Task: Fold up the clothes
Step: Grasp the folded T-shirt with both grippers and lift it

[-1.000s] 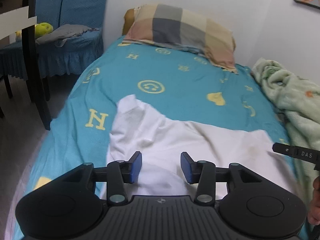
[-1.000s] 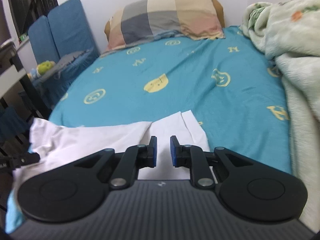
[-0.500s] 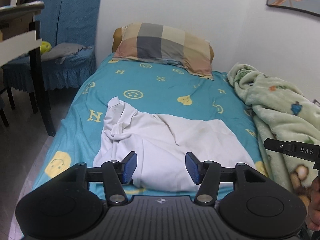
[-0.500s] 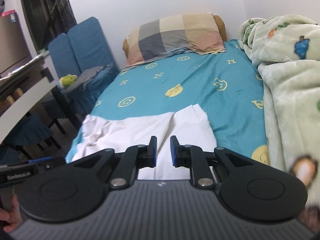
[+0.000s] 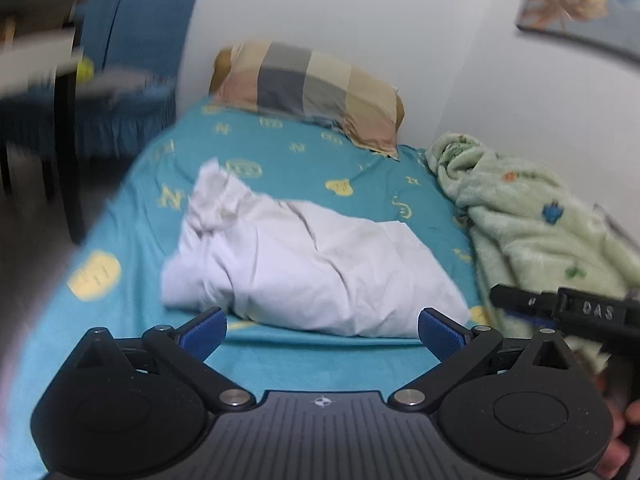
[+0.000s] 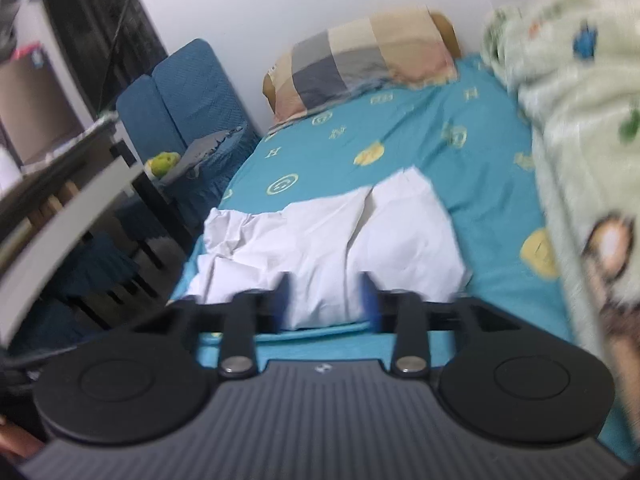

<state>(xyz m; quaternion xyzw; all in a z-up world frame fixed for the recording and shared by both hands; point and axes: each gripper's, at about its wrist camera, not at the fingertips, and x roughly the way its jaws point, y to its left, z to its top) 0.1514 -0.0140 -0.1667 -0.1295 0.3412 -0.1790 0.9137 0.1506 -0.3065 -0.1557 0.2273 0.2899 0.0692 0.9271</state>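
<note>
Left wrist view: the left gripper (image 5: 322, 330) hangs above the near edge of a bed with a teal patterned sheet (image 5: 304, 160), its blue-padded fingers spread wide and empty. A crumpled white cotton garment (image 5: 316, 264) lies across the sheet, just beyond the fingertips.

Right wrist view, blurred: the right gripper (image 6: 325, 296) also hovers with its fingers apart, holding nothing, over the garment's near edge. To fold well, each gripper should probably pinch a near corner and draw the cloth flat first.

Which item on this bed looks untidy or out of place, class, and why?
The white garment lies on the teal bedsheet only partly folded: its left end is bunched and creased, its edges uneven. The green blanket is heaped along the right side. Both tools, left and right, are open and hold nothing.
</note>
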